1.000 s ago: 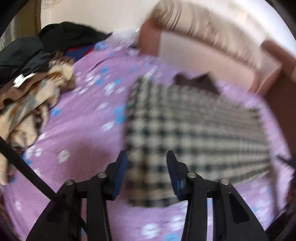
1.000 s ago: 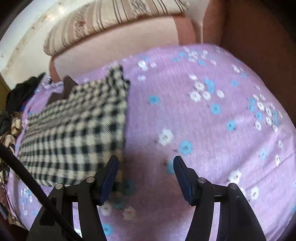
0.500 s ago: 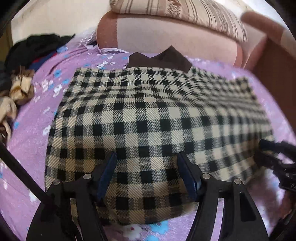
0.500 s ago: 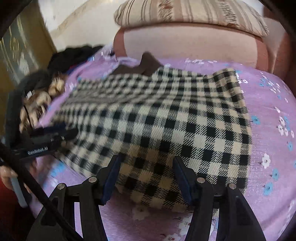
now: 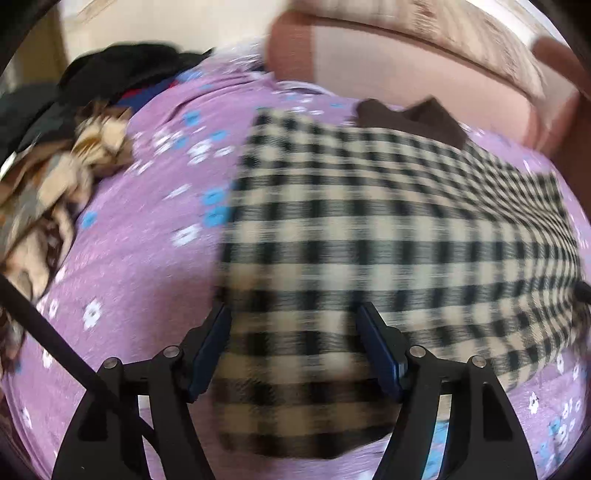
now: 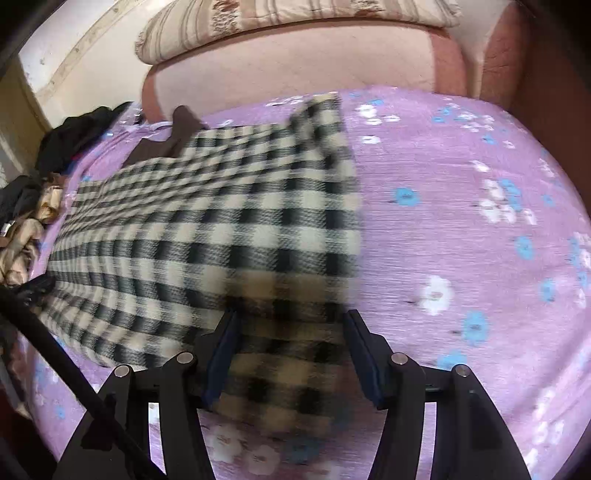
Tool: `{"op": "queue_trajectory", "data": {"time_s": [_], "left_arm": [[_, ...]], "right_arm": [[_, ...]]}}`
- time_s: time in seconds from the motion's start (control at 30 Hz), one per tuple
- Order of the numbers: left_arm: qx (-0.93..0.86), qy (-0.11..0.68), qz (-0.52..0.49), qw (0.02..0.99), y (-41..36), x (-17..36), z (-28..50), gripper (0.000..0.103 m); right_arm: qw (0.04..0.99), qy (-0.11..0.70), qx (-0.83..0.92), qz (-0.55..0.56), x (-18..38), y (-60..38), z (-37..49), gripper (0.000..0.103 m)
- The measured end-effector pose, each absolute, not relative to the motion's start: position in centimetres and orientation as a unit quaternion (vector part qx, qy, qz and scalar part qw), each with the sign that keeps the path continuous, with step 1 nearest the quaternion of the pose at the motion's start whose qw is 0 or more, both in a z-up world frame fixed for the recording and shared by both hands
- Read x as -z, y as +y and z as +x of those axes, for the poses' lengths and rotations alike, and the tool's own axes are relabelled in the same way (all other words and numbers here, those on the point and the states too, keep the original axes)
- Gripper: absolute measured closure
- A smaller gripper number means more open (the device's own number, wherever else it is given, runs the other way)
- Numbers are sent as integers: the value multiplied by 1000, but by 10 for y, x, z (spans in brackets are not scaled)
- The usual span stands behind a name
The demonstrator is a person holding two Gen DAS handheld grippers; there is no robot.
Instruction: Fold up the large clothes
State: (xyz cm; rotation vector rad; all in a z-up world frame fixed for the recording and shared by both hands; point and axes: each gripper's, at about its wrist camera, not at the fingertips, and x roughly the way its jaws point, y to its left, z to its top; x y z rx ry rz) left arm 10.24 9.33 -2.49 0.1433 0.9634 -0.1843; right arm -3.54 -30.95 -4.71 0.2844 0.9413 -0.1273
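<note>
A black-and-cream checked garment [image 5: 369,229] with a dark brown collar [image 5: 410,118] lies flat on the purple flowered bedspread [image 5: 140,251]. My left gripper [image 5: 295,332] is open, with its jaws on either side of the garment's near left corner. In the right wrist view the same garment [image 6: 221,229] stretches away to the left. My right gripper [image 6: 290,332] is open over the garment's near right corner. Neither gripper holds the cloth. Both views are blurred by motion.
A pile of other clothes [image 5: 48,177], brown, cream and black, lies at the left of the bed. A pink bolster [image 6: 295,66] and a striped pillow [image 6: 258,18] lie along the far edge. A brown wooden bed frame [image 6: 554,55] stands at the right.
Both grippers have swung over the garment's near edge and spread apart, the left toward its left corner and the right toward its right corner. Both stay open.
</note>
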Motion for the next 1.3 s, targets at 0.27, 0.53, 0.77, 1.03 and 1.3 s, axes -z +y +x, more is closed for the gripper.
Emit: {"op": "queue_trajectory", "data": {"time_s": [0.27, 0.53, 0.77, 1.03, 1.3], "left_arm": [[0, 484, -28, 875, 172, 19, 120, 28], [18, 441, -66, 895, 165, -16, 109, 29], [37, 446, -44, 893, 140, -15, 111, 29], [35, 453, -60, 889, 149, -8, 129, 29], [36, 463, -99, 880, 162, -5, 138, 29]], "right_arm": [[867, 437, 133, 200, 43, -358, -51, 38], [894, 362, 34, 261, 4, -315, -36, 38], [846, 355, -167, 362, 7, -198, 58, 38], [837, 404, -177, 325, 53, -152, 100, 82], [848, 381, -23, 368, 57, -292, 63, 102]]}}
